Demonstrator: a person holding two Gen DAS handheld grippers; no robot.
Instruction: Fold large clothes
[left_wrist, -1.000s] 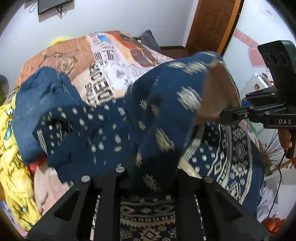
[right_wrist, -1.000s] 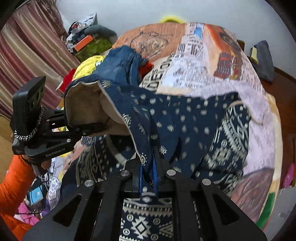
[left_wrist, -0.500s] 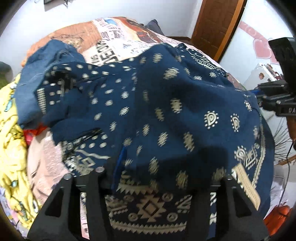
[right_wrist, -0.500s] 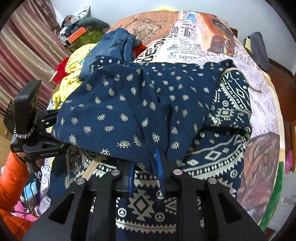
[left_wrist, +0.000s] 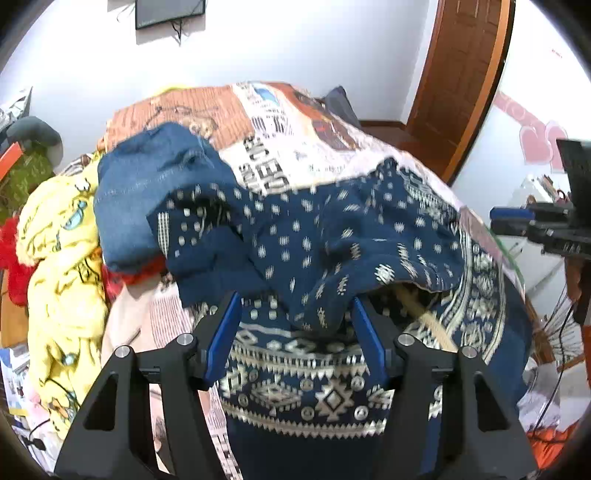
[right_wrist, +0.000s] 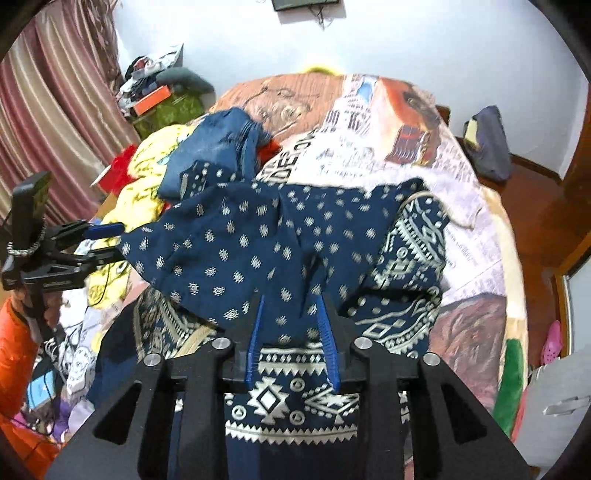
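Navy patterned garment (left_wrist: 314, 236) is laid folded on the bed (left_wrist: 295, 122), beside the denim pile (left_wrist: 155, 184) | left hand-held gripper (left_wrist: 295, 325) and right hand-held gripper (right_wrist: 291, 325) are opening, fabric released since a second ago | fold judged placed.

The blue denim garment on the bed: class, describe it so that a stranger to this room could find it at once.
Start at the bed with the newspaper-print cover and look to the heap along its left side. The denim garment lies crumpled between the yellow cartoon-print cloth and the navy patterned garment. It alone is plain faded blue, with no print.
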